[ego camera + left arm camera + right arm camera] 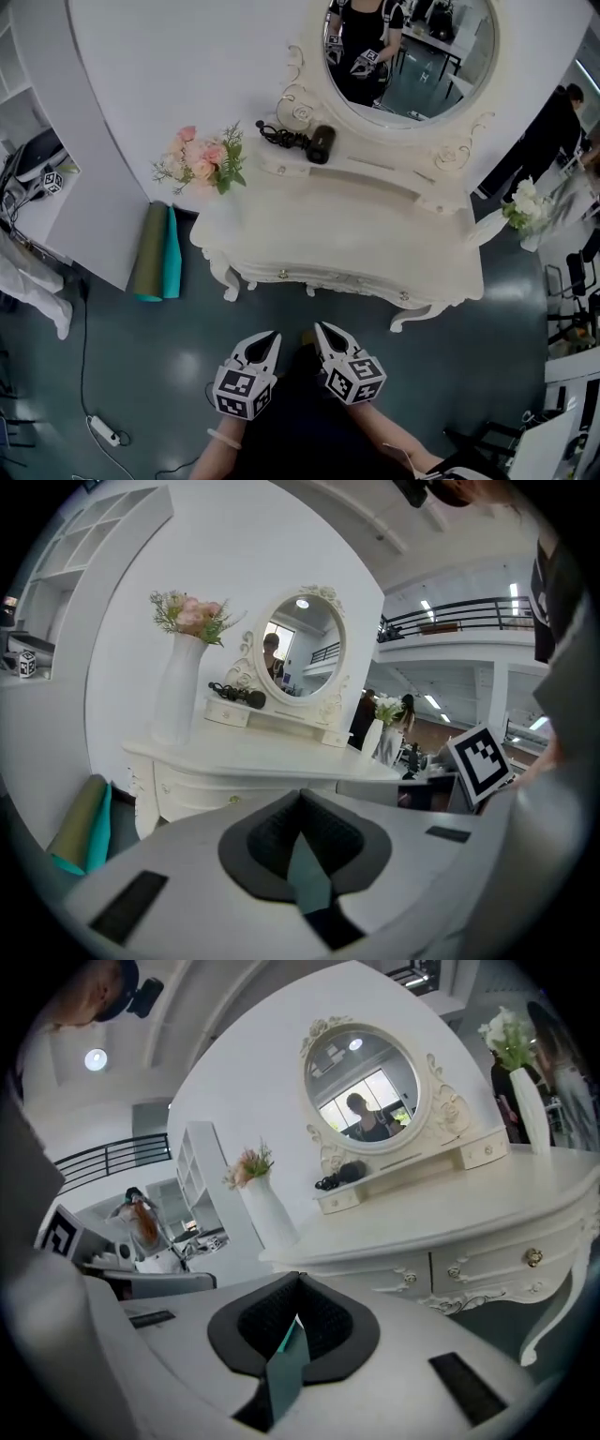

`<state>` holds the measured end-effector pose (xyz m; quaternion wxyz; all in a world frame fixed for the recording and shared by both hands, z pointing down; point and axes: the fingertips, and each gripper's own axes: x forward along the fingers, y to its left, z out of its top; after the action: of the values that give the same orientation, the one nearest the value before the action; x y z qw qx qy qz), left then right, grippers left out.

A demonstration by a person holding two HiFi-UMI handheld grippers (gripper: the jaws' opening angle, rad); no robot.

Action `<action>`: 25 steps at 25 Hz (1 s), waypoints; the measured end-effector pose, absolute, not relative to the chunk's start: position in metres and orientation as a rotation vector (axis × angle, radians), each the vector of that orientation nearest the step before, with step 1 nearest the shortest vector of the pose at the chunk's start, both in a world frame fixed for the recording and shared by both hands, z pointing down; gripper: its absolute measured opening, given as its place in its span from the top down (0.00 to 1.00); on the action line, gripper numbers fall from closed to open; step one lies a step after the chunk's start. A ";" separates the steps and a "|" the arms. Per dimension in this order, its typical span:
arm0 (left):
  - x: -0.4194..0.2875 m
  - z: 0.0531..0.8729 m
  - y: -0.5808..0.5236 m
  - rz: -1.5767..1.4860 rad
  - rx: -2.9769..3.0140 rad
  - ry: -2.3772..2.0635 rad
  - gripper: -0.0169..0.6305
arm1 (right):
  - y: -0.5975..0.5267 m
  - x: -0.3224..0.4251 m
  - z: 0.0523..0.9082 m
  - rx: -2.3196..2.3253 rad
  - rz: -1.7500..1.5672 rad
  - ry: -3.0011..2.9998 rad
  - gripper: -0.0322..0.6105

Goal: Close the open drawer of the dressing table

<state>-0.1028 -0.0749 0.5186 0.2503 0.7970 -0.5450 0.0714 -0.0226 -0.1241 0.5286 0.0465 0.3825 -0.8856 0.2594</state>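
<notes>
**Grippers held clear of the dressing table, drawers flush**

In the head view, the left gripper [270, 337] and the right gripper [322, 330] sit side by side above the dark floor [141, 366]. They are near the front of the dressing table [356, 234] but apart from it. Both gripper views show the fingers [267, 836] clenched, tips meeting, with nothing grasped.

The drawer fronts [487, 1267], each with a small knob, run along the table's curved front. In the head view and the right gripper view they lie flush with it.

A vase of pink flowers [202, 159] stands at the left rear of the surface, and white flowers [525, 206] stand at its right end. A black hair dryer [314, 142] rests on the low shelf beneath the oval mirror [412, 56]. Two rolls [157, 253], one green and one teal, stand against the wall just left of the table.
</notes>
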 end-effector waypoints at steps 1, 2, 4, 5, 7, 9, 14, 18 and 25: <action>-0.097 0.518 -0.074 0.192 2.187 -1.465 0.95 | -0.121 -0.017 0.522 1.195 0.810 -2.713 0.91; -0.092 0.517 -0.074 0.188 2.206 -1.449 0.95 | -0.117 -0.012 0.516 1.222 0.829 -2.725 0.91; -0.083 0.512 -0.074 0.168 2.254 -1.422 0.95 | -0.109 -0.003 0.503 1.275 0.850 -2.752 0.91; -0.077 0.508 -0.075 0.148 2.283 -1.404 0.95 | -0.105 0.002 0.496 1.303 0.848 -2.764 0.91; -0.063 0.498 -0.075 0.094 2.345 -1.348 0.95 | -0.098 0.015 0.484 1.369 0.840 -2.784 0.91; -0.045 0.487 -0.073 0.047 2.401 -1.274 0.95 | -0.090 0.030 0.471 1.448 0.843 -2.799 0.91; -0.004 0.471 -0.068 0.090 2.535 -1.132 0.95 | -0.075 0.061 0.446 1.630 0.793 -2.820 0.91; 0.019 0.459 -0.066 0.113 2.591 -1.032 0.95 | -0.069 0.083 0.424 1.781 0.694 -2.833 0.91; 0.059 0.438 -0.068 0.104 2.690 -0.921 0.95 | -0.061 0.110 0.402 1.854 0.511 -2.812 0.92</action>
<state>0.0594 -0.0678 0.4383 0.1476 0.9351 -0.3202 0.0361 0.1103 -0.0614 0.4021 -0.1323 0.5393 -0.8182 0.1487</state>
